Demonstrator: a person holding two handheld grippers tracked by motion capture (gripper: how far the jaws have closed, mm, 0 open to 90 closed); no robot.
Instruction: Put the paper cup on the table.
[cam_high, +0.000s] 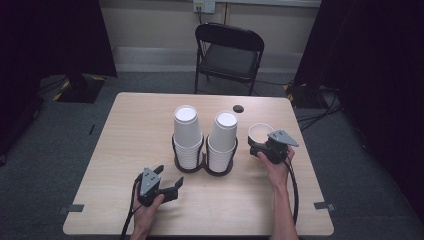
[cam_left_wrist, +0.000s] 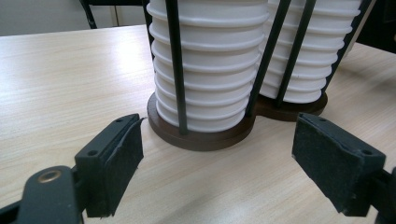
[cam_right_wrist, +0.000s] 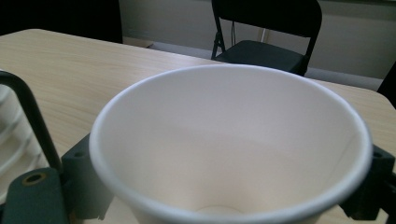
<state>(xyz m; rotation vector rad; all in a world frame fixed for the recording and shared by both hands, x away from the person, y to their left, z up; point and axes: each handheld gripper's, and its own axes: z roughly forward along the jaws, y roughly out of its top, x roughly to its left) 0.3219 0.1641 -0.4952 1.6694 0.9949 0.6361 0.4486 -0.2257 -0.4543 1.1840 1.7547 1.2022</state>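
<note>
— Right gripper (cam_high: 263, 146)?
— Clamped on a single cup (cam_high: 261, 132), mouth up, one jaw on each side of the wall. Seen plainly in the right gripper view, rim (cam_right_wrist: 224, 74) wide across the frame, black pads pressed against both flanks.
— Where, measured from the rack (cam_high: 204, 161)?
— Just right of the rack, close to its right ring, cup apart from the stacks. Held low over the table (cam_high: 125, 150); cannot tell whether touching the wood.
— And the rack itself?
— Middle of the table, two dark round bases joined side by side, thin black rods up around each. Left stack (cam_high: 187, 135) and right stack (cam_high: 222, 140) inside, cups upside down, both about equally tall.
— Left gripper (cam_high: 170, 185)?
— Near side of the rack, down and left of it, resting by the table's front edge. Jaws wide apart, nothing between. In the left gripper view, pointed at the foot of the left stack, base (cam_left_wrist: 201, 135) just beyond the pads, not touching.
— Anything else around the rack?
— Small dark disc (cam_high: 238, 108) behind it on the table. Folding chair (cam_high: 227, 55) farther back, on the floor.
</note>
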